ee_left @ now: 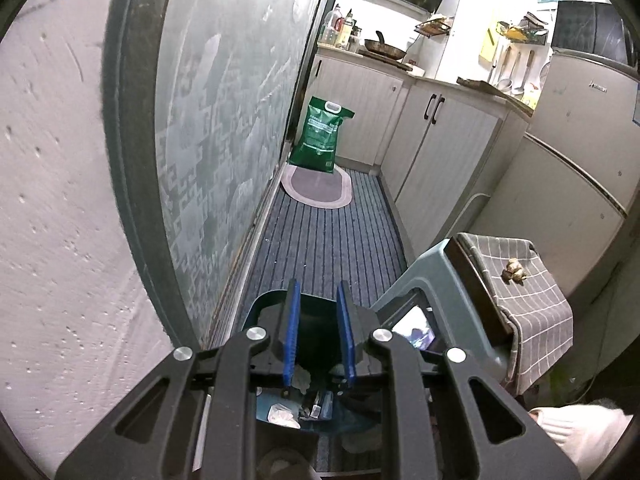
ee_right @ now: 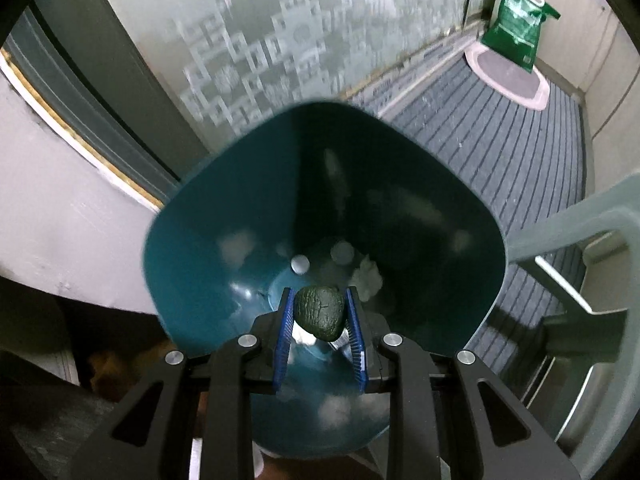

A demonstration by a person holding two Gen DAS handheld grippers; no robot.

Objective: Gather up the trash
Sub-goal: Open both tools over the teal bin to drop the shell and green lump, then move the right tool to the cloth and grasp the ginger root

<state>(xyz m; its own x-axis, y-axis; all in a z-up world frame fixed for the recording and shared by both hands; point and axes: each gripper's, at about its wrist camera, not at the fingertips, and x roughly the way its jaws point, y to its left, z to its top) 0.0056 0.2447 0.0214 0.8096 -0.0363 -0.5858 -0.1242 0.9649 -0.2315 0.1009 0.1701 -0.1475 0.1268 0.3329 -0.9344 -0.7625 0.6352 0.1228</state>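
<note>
A teal trash bin point(ee_right: 224, 208) stands on the floor by the frosted glass door; several white scraps and caps lie in its bottom. My right gripper point(ee_right: 319, 312) is over the bin's mouth, shut on a dark green wrinkled lump point(ee_right: 320, 311) held between its blue pads. My left gripper point(ee_left: 318, 312) is open and empty, just above the same bin point(ee_left: 264, 304), whose litter point(ee_left: 284, 416) shows below the fingers. A small brown scrap point(ee_left: 515, 270) lies on a grey checked cloth point(ee_left: 532, 304) to the right.
A grey plastic stool point(ee_left: 416, 284) stands right of the bin, its leg also in the right wrist view point(ee_right: 560, 220). A striped mat point(ee_left: 328, 236) runs to an oval rug point(ee_left: 318, 186) and a green bag point(ee_left: 320, 136). Cabinets point(ee_left: 440, 148) and a fridge point(ee_left: 580, 152) line the right.
</note>
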